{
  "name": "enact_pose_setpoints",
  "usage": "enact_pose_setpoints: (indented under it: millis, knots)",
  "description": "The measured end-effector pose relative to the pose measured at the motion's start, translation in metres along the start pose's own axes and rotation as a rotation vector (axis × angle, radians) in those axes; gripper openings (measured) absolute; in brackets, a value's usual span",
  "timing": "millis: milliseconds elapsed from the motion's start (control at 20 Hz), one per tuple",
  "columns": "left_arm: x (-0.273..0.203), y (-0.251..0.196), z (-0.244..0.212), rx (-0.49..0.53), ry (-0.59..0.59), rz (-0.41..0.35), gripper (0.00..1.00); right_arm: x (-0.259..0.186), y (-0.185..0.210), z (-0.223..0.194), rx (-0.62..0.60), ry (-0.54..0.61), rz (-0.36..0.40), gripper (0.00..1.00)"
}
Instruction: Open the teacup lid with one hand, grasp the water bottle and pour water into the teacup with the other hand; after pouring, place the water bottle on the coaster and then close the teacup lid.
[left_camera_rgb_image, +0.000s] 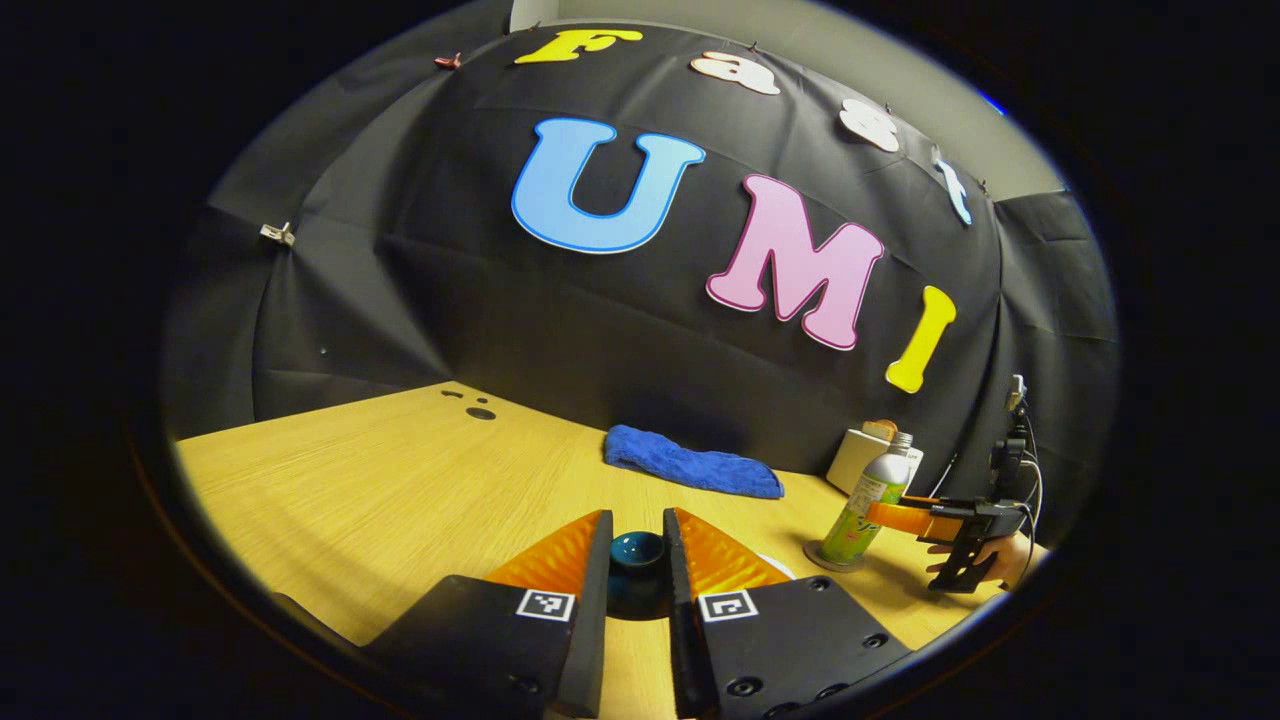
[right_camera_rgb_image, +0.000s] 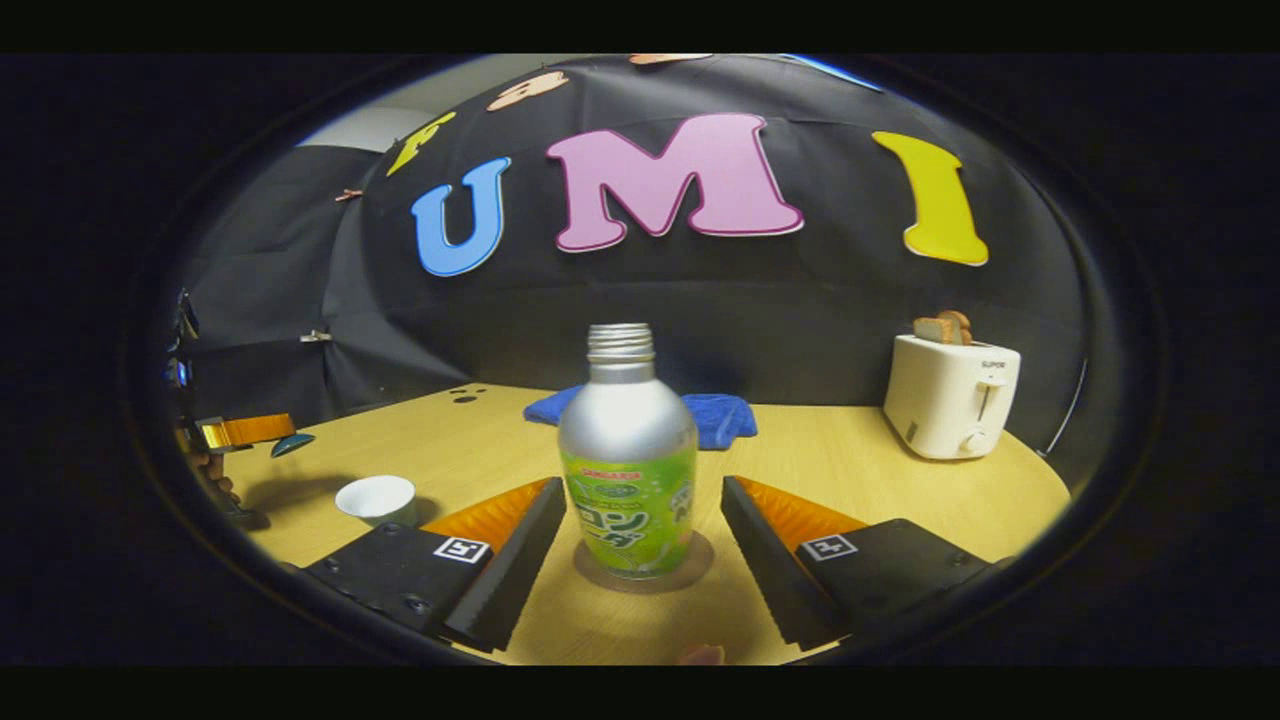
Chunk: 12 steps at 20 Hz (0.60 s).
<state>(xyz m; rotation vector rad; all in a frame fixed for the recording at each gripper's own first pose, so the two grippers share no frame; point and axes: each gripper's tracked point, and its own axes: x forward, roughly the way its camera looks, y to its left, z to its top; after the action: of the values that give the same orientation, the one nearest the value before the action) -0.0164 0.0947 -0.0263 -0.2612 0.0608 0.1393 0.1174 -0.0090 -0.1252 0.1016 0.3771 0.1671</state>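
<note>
The left gripper (left_camera_rgb_image: 637, 560) clamps the dark teacup lid (left_camera_rgb_image: 637, 552) between narrowed fingers, lifted off the table (left_camera_rgb_image: 380, 480). The right gripper (right_camera_rgb_image: 632, 545) stands wide, its fingers either side of the water bottle (right_camera_rgb_image: 627, 455), which sits upright on the coaster (right_camera_rgb_image: 690, 570). The open white teacup (right_camera_rgb_image: 376, 498) stands farther left; beyond lie a blue cloth (right_camera_rgb_image: 715, 415) and a toaster (right_camera_rgb_image: 950, 395).

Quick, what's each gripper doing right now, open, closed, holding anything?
Left gripper: closed on the teacup lid.
Right gripper: open, fingers either side of the water bottle, not touching it.
</note>
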Motion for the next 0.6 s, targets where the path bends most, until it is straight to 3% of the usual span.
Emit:
enact_pose_setpoints:
  millis: [350, 450, 600]
  knots:
    - [0.009, -0.036, -0.009, 0.064, 0.014, -0.052, 0.31, -0.051, -0.016, 0.011, -0.033, -0.113, -0.157, 0.97]
    - [0.012, -0.051, -0.013, 0.099, 0.015, -0.071, 0.31, -0.059, -0.007, 0.012, -0.047, -0.157, -0.163, 0.97]
    - [0.017, -0.074, -0.019, 0.161, 0.016, -0.095, 0.31, -0.067, 0.007, -0.011, -0.066, -0.123, -0.131, 0.97]
